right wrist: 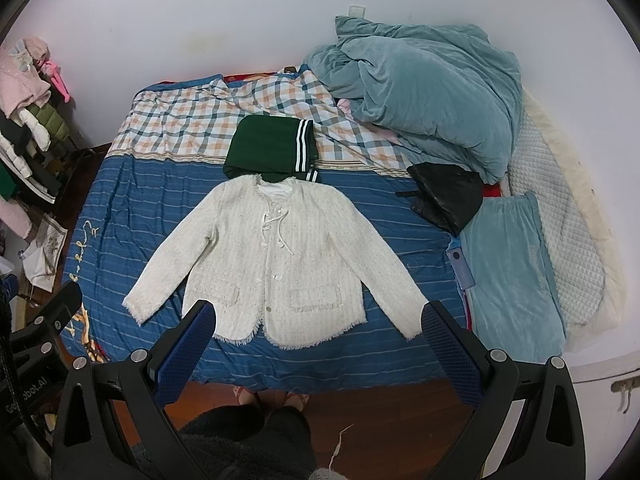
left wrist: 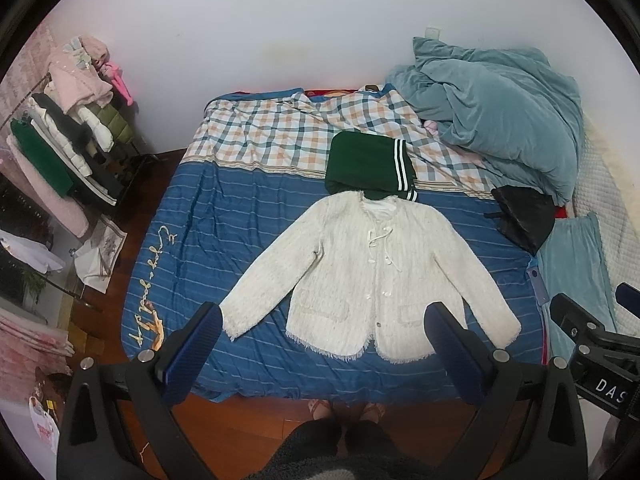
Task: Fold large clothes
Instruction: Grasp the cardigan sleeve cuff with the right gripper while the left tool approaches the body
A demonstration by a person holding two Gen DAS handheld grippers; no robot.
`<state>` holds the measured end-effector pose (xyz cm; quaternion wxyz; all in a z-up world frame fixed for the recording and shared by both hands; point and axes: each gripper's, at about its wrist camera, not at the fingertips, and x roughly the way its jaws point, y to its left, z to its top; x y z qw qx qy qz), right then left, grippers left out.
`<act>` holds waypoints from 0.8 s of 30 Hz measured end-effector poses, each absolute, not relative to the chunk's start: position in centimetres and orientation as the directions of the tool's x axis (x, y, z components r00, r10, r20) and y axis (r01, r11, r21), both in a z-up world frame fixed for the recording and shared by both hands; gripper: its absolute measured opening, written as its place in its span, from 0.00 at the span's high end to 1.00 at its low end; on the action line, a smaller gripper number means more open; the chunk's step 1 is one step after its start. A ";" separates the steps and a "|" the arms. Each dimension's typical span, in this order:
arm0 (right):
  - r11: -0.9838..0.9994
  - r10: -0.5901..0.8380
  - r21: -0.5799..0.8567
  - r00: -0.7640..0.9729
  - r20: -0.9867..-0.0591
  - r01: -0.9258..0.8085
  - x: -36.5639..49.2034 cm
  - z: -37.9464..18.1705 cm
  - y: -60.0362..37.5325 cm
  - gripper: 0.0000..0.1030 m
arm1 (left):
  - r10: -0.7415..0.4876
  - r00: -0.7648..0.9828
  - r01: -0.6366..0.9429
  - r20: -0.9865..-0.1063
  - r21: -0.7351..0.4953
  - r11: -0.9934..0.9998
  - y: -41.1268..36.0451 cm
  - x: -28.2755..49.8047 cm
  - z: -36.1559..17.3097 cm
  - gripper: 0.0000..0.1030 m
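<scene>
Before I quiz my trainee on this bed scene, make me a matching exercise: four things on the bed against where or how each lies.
Things:
1. white jacket
2. green garment
3. teal duvet
4. black bag

States:
A. bunched up at the wall
B. spread flat, sleeves out
C. folded, just beyond the collar
D. at the duvet's near edge

Pairs: 1-B, 2-C, 3-A, 4-D

A cream tweed jacket [left wrist: 368, 276] lies flat and face up on the blue striped bedsheet [left wrist: 208, 240], sleeves spread to both sides. Its collar touches a folded green garment with white stripes [left wrist: 370, 166] just beyond it. The left gripper [left wrist: 324, 344] hangs above the near bed edge, jaws wide apart, holding nothing. A crumpled teal duvet [left wrist: 500, 120] is heaped far right; a black bag [left wrist: 524, 216] sits near it.
</scene>
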<state>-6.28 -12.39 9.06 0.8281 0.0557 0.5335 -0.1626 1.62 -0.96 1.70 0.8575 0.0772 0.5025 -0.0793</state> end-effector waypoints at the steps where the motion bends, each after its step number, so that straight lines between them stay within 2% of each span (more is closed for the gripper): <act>1: 0.939 -0.212 -0.082 0.375 -0.902 0.334 -6.1 9.1 -12.4 0.00 | -0.062 0.481 0.217 -0.875 0.051 0.975 -0.7 1.7 1.5 0.00; 5: 0.929 -0.212 -0.070 0.365 -0.906 0.365 -5.7 9.2 -12.4 0.00 | -0.051 0.508 0.228 -0.860 0.077 0.971 -0.3 3.0 0.4 0.00; 7: 0.919 -0.162 0.003 0.384 -0.909 0.395 -5.3 8.4 -13.1 0.00 | -0.024 0.539 0.227 -0.842 0.117 0.967 -0.3 4.3 -1.4 0.00; 9: 0.894 -0.132 0.069 0.408 -0.903 0.442 -5.2 6.4 -14.7 0.00 | 0.001 0.562 0.221 -0.827 0.152 0.963 -0.6 5.7 -3.4 0.00; 12: 0.811 -0.171 0.091 0.383 -0.908 0.578 -5.7 2.0 -18.6 0.00 | 0.041 0.575 0.210 -0.817 0.196 0.958 -1.6 8.4 -7.8 0.00; 13: 0.777 -0.175 0.099 0.365 -0.914 0.622 -5.9 0.1 -20.2 0.06 | 0.053 0.567 0.208 -0.822 0.205 0.956 -1.8 8.9 -9.0 0.00; 14: 0.738 -0.173 0.108 0.342 -0.924 0.666 -6.2 -2.2 -22.0 0.19 | 0.062 0.549 0.211 -0.833 0.210 0.954 -2.6 10.1 -11.0 0.00; 16: 0.654 -0.143 0.122 0.280 -0.949 0.747 -7.0 -7.0 -25.6 0.34 | 0.081 0.521 0.212 -0.850 0.221 0.952 -3.6 11.4 -14.1 0.00; 17: 0.626 -0.130 0.131 0.269 -0.954 0.768 -7.6 -8.9 -26.7 0.36 | 0.091 0.513 0.208 -0.854 0.227 0.952 -4.1 12.0 -15.4 0.00; 20: 0.517 -0.078 0.164 0.237 -0.968 0.840 -9.5 -16.7 -31.5 0.34 | 0.131 0.490 0.204 -0.862 0.259 0.944 -6.4 13.8 -20.3 0.00; 23: 0.375 -0.022 0.225 0.252 -0.968 0.899 -11.9 -25.8 -36.8 0.18 | 0.186 0.466 0.205 -0.865 0.310 0.928 -9.1 15.3 -25.3 0.00; 24: 0.327 0.000 0.242 0.256 -0.967 0.913 -12.6 -28.9 -38.1 0.17 | 0.200 0.454 0.205 -0.868 0.320 0.925 -10.1 15.9 -27.3 0.00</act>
